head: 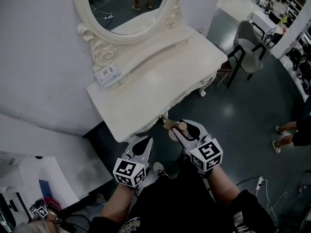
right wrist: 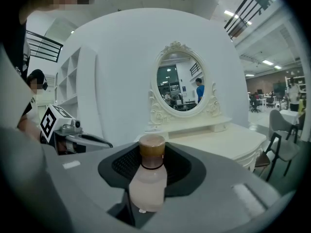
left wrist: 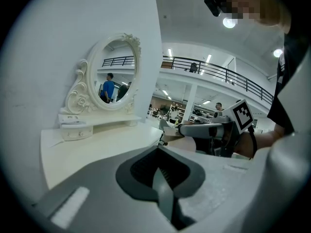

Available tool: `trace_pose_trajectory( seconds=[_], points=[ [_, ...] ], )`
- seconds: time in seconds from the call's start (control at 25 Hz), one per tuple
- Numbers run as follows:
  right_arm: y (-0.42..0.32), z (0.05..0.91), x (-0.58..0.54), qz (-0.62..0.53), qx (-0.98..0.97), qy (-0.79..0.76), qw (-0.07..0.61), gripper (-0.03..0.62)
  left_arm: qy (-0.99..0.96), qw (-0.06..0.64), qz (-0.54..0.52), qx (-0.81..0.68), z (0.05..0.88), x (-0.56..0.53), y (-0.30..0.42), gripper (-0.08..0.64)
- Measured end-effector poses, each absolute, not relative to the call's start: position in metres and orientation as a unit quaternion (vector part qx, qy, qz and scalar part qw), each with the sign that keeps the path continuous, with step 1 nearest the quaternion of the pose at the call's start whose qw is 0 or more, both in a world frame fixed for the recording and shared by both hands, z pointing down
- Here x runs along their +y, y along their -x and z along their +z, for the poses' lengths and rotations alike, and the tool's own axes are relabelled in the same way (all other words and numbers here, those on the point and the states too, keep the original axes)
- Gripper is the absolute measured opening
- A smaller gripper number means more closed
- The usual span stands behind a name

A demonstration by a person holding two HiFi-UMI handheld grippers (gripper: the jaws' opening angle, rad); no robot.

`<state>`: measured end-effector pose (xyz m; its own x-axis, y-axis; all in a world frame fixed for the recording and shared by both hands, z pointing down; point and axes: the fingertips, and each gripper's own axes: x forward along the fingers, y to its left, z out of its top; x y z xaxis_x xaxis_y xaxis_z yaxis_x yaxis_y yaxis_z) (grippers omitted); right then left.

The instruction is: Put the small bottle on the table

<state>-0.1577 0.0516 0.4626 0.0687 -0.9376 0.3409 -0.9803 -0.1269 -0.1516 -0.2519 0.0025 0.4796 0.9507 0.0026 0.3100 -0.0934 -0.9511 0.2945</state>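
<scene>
A small pale-pink bottle (right wrist: 147, 182) with a tan cap sits upright between the jaws of my right gripper (right wrist: 151, 165), which is shut on its body. From the head view, that gripper (head: 178, 129) holds the bottle (head: 182, 126) in the air just off the front edge of the white dressing table (head: 160, 81). My left gripper (head: 140, 148) hangs beside it to the left, below the table's edge. Its jaws are together with nothing between them in the left gripper view (left wrist: 160, 174). The tabletop (right wrist: 228, 142) lies ahead of the bottle.
An oval mirror (head: 127, 6) in a carved white frame stands at the table's back, with a small white box (head: 108, 74) beside its base. A grey chair (head: 249, 46) stands to the right of the table. A person's feet (head: 284, 136) are at the right edge, and a cable lies on the dark floor.
</scene>
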Motion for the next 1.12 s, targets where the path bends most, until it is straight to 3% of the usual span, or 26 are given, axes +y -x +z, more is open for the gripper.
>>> trace_pose_trajectory(
  seconds=[1.12],
  points=[
    [0.077, 0.454, 0.078, 0.175, -0.706, -0.683, 0.072, 0.164, -0.976, 0.148, 0.145, -0.065, 0.462, 0.049, 0.163, 0.0]
  ],
)
